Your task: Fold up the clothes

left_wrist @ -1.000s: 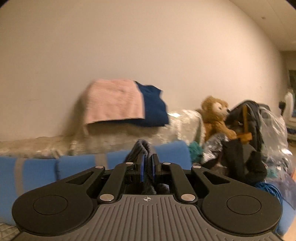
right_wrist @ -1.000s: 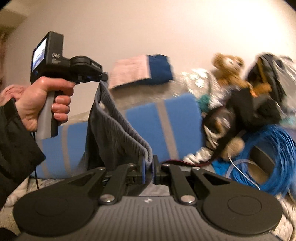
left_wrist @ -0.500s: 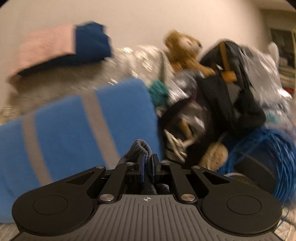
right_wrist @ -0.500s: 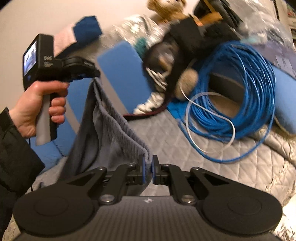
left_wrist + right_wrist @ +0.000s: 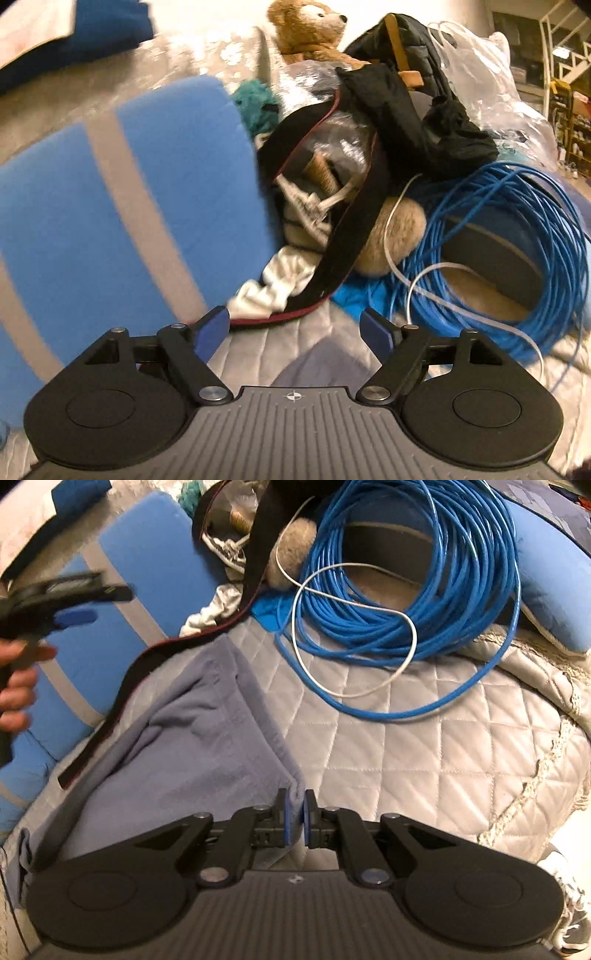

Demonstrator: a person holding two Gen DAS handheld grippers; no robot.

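You work under warm, dim indoor light with soft shadows. Fisheye bending curves everything near the frame edges. Motion blur smears the left tool (image 5: pixel 79 605) and the hand (image 5: pixel 16 686) holding it left of your right tool (image 5: pixel 295 818), while the quilt ahead stays sharp.
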